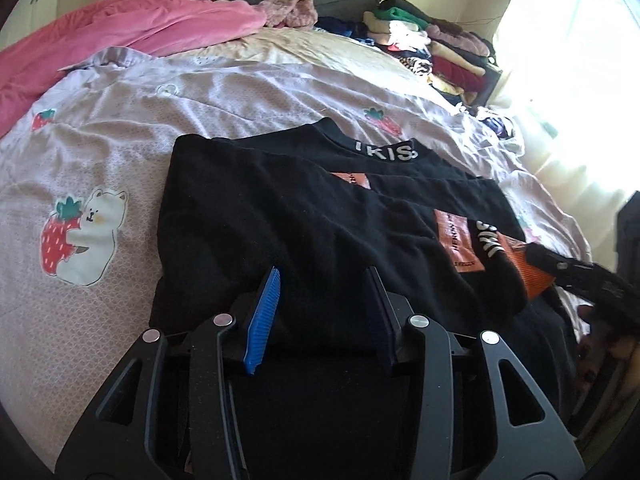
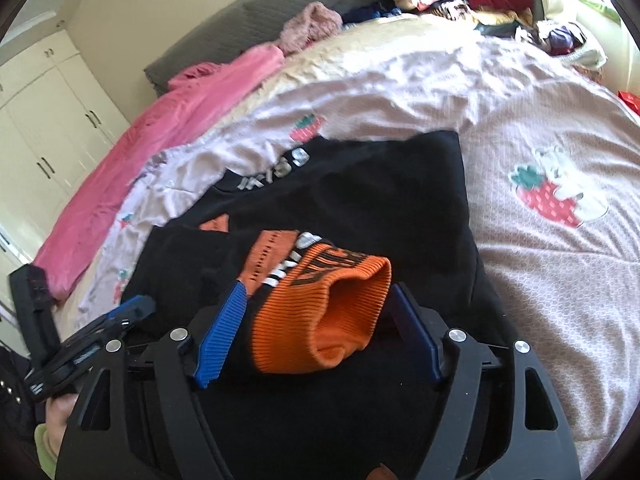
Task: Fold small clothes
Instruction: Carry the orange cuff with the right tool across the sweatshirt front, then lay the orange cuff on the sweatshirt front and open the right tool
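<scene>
So, black sweater (image 1: 320, 216) lying half-folded on the bed (image 1: 120, 128), collar lettering toward the far side, one sleeve brought across the front with its orange cuff (image 2: 320, 312) ending at the near edge.

Biggest risk from here: that cuff looks puffed open and loose, so could easily slide back off the body or drag along if caught by a finger on the way out. Bedspread is wrinkled and soft too, so folds could come out crooked. Both grippers crowded at the same near hem, so could bump.

Left gripper (image 1: 324, 312): partly spread, hovering over the near hem, apparently nothing pinched. Right gripper (image 2: 320, 332): spread wide, cuff sitting between the pads but not visibly squeezed, looks released.
</scene>
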Action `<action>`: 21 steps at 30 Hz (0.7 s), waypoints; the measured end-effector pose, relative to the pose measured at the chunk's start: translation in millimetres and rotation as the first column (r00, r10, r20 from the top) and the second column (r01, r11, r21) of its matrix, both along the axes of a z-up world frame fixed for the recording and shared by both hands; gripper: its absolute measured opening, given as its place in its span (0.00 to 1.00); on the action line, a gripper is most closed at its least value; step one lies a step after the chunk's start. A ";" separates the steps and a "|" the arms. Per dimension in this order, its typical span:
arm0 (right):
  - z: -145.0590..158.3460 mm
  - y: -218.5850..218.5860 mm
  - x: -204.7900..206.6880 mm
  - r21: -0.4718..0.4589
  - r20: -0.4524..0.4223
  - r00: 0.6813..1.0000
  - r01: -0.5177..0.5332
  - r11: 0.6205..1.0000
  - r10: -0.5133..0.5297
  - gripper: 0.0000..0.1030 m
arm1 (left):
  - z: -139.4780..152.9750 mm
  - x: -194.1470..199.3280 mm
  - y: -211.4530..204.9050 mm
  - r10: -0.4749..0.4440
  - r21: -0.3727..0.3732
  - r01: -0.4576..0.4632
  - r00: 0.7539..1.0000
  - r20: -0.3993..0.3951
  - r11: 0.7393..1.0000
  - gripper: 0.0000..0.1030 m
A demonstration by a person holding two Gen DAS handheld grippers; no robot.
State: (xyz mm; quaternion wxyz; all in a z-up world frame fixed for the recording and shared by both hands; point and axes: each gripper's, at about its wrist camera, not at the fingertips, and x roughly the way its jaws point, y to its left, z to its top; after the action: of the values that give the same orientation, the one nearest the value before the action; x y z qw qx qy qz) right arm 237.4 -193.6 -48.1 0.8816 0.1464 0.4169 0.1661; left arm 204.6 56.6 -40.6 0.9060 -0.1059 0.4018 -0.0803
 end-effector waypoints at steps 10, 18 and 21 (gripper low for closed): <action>48.5 37.4 6.3 -0.235 0.187 0.969 -0.116 0.965 0.162 0.02 | 4.0 -2.4 6.3 0.002 -0.010 -0.001 0.998 0.069 1.000 0.36; 52.6 44.0 30.3 -0.395 0.200 0.956 -0.122 0.911 0.215 0.02 | -4.1 3.5 3.9 -0.016 -0.013 0.017 0.999 0.033 1.000 0.39; 23.4 37.9 39.8 -0.384 0.127 0.978 -0.105 0.917 0.165 0.03 | -5.4 2.8 3.7 -0.022 -0.015 0.023 0.999 0.029 1.000 0.40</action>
State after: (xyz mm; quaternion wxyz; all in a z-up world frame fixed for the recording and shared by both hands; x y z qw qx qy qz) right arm 277.2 -155.7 -24.7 0.9097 -0.0675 0.3793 0.1549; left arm 207.4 60.3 -46.0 0.9099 -0.1072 0.3892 -0.0949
